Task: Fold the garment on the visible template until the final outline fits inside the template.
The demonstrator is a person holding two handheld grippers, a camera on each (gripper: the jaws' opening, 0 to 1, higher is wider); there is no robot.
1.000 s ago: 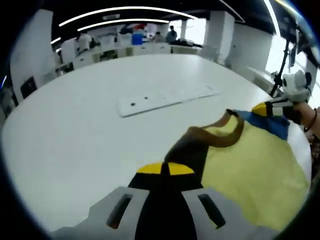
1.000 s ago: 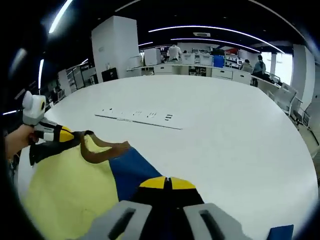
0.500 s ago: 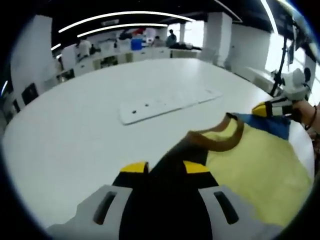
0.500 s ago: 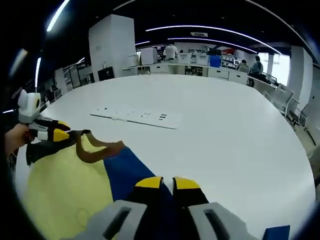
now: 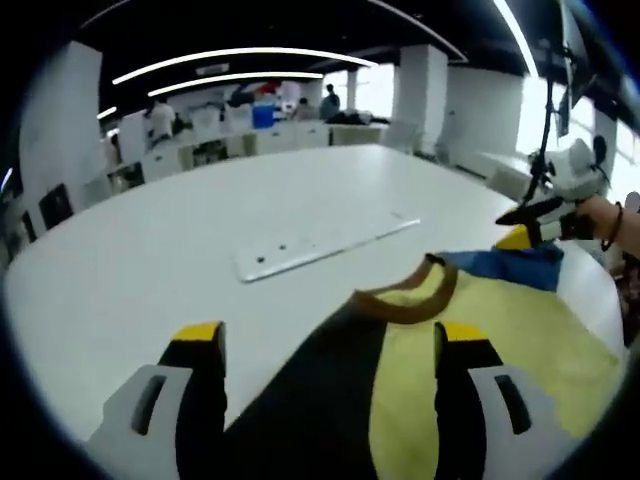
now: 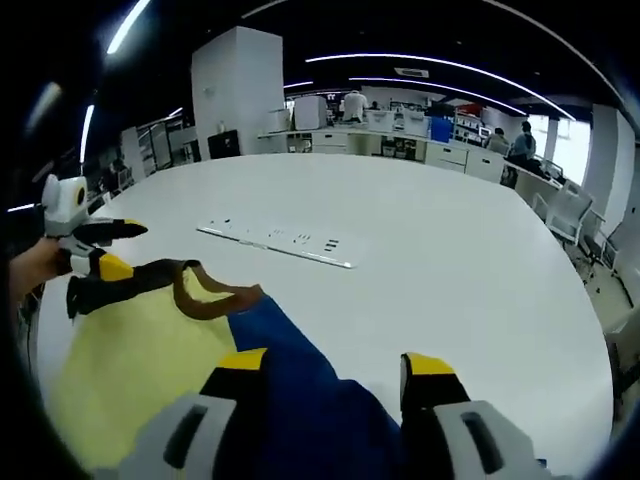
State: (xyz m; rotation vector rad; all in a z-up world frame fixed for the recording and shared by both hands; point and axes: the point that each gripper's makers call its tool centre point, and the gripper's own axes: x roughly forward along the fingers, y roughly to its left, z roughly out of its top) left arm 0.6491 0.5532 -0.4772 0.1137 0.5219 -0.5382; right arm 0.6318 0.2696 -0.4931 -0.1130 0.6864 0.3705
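Observation:
The garment lies spread on the white round table (image 5: 150, 260). In the left gripper view it shows a black panel (image 5: 300, 400), a yellow panel (image 5: 490, 330), a brown collar (image 5: 405, 302) and a blue part (image 5: 500, 265). My left gripper (image 5: 330, 335) stands open, its jaws wide apart over the black panel. My right gripper (image 6: 335, 362) is open over the blue panel (image 6: 300, 395), with the yellow panel (image 6: 140, 340) and collar (image 6: 210, 295) to its left. Each gripper appears in the other's view, held by a hand: the right gripper (image 5: 525, 225) and the left gripper (image 6: 105, 250), both at the garment's shoulder.
A flat white strip (image 5: 320, 243) with small dark marks lies on the table beyond the collar, also seen as the strip (image 6: 275, 240). The table edge runs close on the right (image 6: 600, 350). Desks, chairs (image 6: 570, 215) and people stand far behind.
Both grippers were shut on the garment and have opened wide, letting it go. The garment now lies flat under the jaws.

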